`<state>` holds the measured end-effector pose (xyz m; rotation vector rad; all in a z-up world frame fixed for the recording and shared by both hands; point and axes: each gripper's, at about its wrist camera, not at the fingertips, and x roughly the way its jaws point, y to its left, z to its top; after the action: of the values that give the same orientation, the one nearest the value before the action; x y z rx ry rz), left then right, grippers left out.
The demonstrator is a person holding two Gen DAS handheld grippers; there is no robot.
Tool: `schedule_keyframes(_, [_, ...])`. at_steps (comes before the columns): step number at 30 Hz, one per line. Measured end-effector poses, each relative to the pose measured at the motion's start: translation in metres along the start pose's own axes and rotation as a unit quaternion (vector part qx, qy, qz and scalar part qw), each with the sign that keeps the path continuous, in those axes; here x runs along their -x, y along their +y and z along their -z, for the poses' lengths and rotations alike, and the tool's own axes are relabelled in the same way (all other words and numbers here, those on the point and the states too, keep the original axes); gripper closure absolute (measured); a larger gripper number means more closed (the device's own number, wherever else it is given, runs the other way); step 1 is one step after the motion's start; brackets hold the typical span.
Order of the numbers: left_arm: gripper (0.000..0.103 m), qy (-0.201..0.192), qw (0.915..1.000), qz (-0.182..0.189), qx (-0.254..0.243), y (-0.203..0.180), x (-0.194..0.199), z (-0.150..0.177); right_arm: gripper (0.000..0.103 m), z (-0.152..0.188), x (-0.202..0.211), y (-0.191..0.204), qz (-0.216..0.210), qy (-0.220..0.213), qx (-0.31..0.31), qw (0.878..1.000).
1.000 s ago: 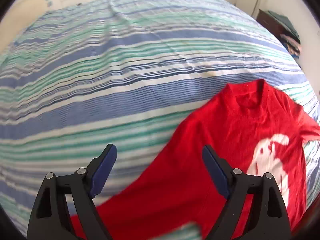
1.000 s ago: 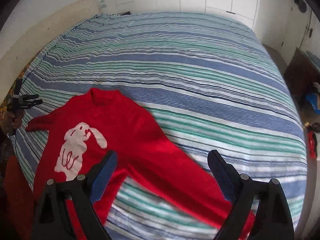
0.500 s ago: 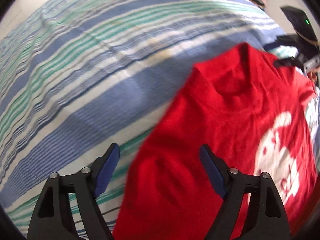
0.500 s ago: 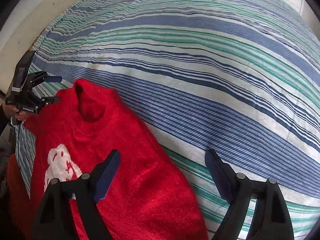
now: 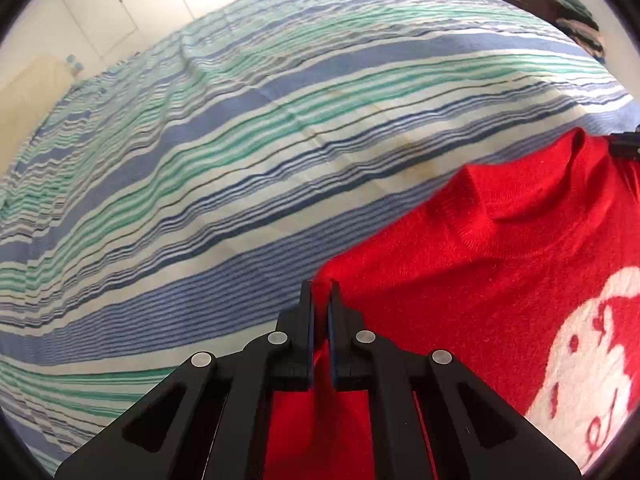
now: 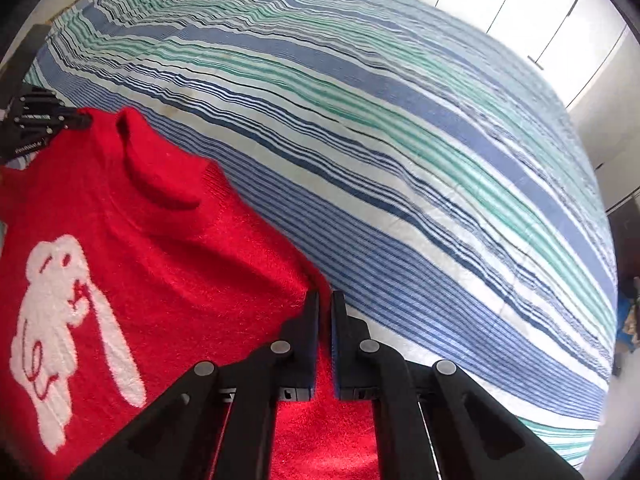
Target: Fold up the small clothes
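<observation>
No text can be read for certain. The left gripper [image 6: 38, 120], seen from the right wrist, bears small white lettering. It is too tiny to make out.

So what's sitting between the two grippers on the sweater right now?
Only red sweater: its collar and white rabbit motif lie between the left gripper and right gripper, both views.

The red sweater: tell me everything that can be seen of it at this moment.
The red sweater is a small, fuzzy knit with a raised roll collar and a white rabbit figure on its chest. It lies front up, a little rumpled, on the striped bedspread. The left claw and the right claw have just been closing and now each pinches an edge fold of the knit at opposite sides below the shoulders. Its sleeves and hem are out of view.
</observation>
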<state>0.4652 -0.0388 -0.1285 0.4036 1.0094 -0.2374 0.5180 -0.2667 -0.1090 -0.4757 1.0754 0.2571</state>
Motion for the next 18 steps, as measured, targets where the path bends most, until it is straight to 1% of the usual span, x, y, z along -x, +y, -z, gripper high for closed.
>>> schedule_keyframes(2, [0.1, -0.01, 0.9998, -0.012, 0.01, 0.003, -0.002, -0.004, 0.099, -0.003, 0.0, 0.003, 0.033, -0.016, 0.004, 0.999])
schedule_keyframes(4, [0.1, -0.015, 0.9994, -0.022, 0.023, 0.007, -0.009, -0.01, 0.099, -0.009, -0.001, 0.002, 0.057, -0.031, 0.001, 0.998])
schedule_keyframes(7, [0.1, -0.003, 0.9988, -0.025, 0.042, 0.01, -0.03, -0.016, 0.099, -0.017, -0.012, -0.006, 0.073, -0.031, -0.012, 0.997])
schedule_keyframes(9, [0.099, 0.01, 0.9987, -0.03, 0.04, 0.004, -0.043, -0.014, 0.099, -0.02, -0.025, -0.005, 0.08, -0.023, -0.016, 0.996])
schedule_keyframes(10, [0.096, 0.021, 0.9987, -0.032, 0.034, 0.0, -0.051, -0.013, 0.099, -0.02, -0.029, -0.002, 0.083, -0.018, -0.015, 0.996])
schedule_keyframes(12, [0.085, 0.026, 0.9984, -0.038, 0.033, -0.002, -0.053, -0.011, 0.099, -0.017, -0.041, -0.001, 0.076, -0.003, -0.018, 0.997])
schedule_keyframes(13, [0.064, 0.029, 0.998, -0.039, 0.04, 0.002, -0.05, -0.012, 0.098, -0.016, -0.045, -0.002, 0.067, 0.003, -0.025, 0.997])
schedule_keyframes(14, [0.049, 0.032, 0.9974, -0.04, 0.05, 0.007, -0.045, -0.012, 0.096, -0.016, -0.044, -0.005, 0.054, 0.001, -0.038, 0.998])
schedule_keyframes(15, [0.028, 0.024, 0.9966, -0.04, 0.068, 0.018, -0.033, -0.012, 0.083, -0.015, -0.041, -0.011, 0.041, -0.005, -0.056, 0.998])
schedule_keyframes(16, [0.025, 0.011, 0.9962, -0.037, 0.078, 0.027, -0.021, -0.01, 0.057, -0.013, -0.034, -0.02, 0.033, -0.009, -0.077, 0.996])
schedule_keyframes(17, [0.025, -0.001, 0.9957, -0.033, 0.087, 0.035, -0.007, -0.007, 0.041, -0.01, -0.025, -0.031, 0.024, -0.015, -0.101, 0.995])
schedule_keyframes(18, [0.026, -0.009, 0.9951, -0.035, 0.092, 0.043, 0.006, -0.004, 0.031, -0.006, -0.013, -0.039, 0.017, -0.027, -0.121, 0.992])
